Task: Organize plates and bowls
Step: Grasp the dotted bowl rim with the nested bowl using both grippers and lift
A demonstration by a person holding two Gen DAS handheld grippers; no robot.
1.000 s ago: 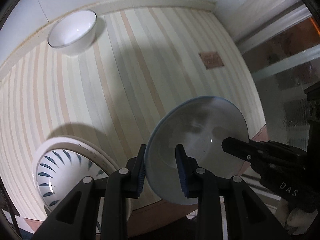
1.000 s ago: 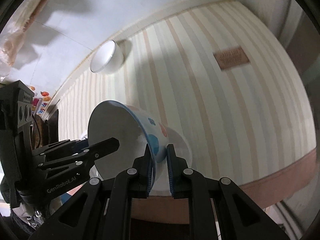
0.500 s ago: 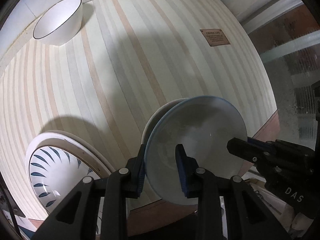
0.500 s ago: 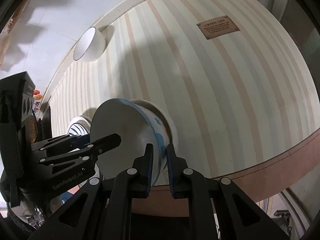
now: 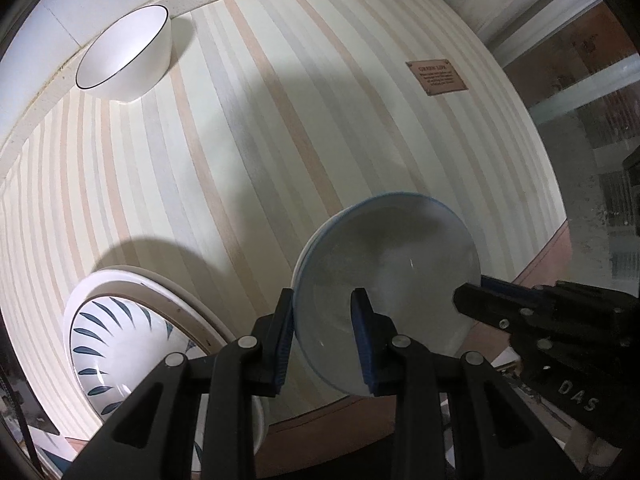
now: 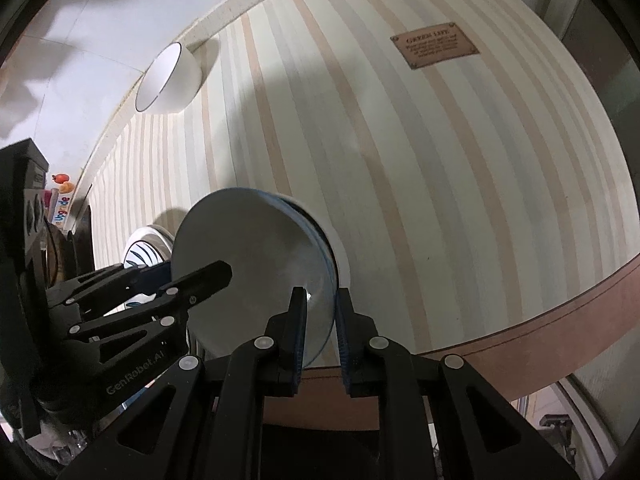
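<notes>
Left wrist view: striped desk (image 5: 280,128) fills most of the frame, brown border along the near edge. Big leaf-pattern plate (image 5: 120,344) sits at the near left, partly cut off by the claw arm. Blue-rimmed bowl (image 5: 384,280) is close to the near edge of the desk, tilted, nested into a second bowl whose rim (image 6: 340,256) peeks out behind it; can't tell if it's fully seated. White bowl (image 5: 124,54) with a dark rim line stands far back by the wall, well apart. Small brown label (image 5: 437,77) on the desk, text not readable.

Left claw (image 5: 324,336) is closed on the blue-rimmed bowl's near-left rim, one finger inside, one outside. Right claw (image 6: 320,332) straddles the opposite rim; pads look close to the wall but there's a slight gap on the outer side, so firm grip or just loosened, can't tell.

Step, as I judge it: stacking the blue-rimmed bowl into the one below, near the end of placement. Next move likely calls for leveling the bowl, letting both claws go, backing off straight so the rim isn't dragged, then fetching the white bowl.

Hidden: bowl undersides, contact between the two bowls, plate's near edge. Clutter at the right wrist view's left edge is too small to identify.
</notes>
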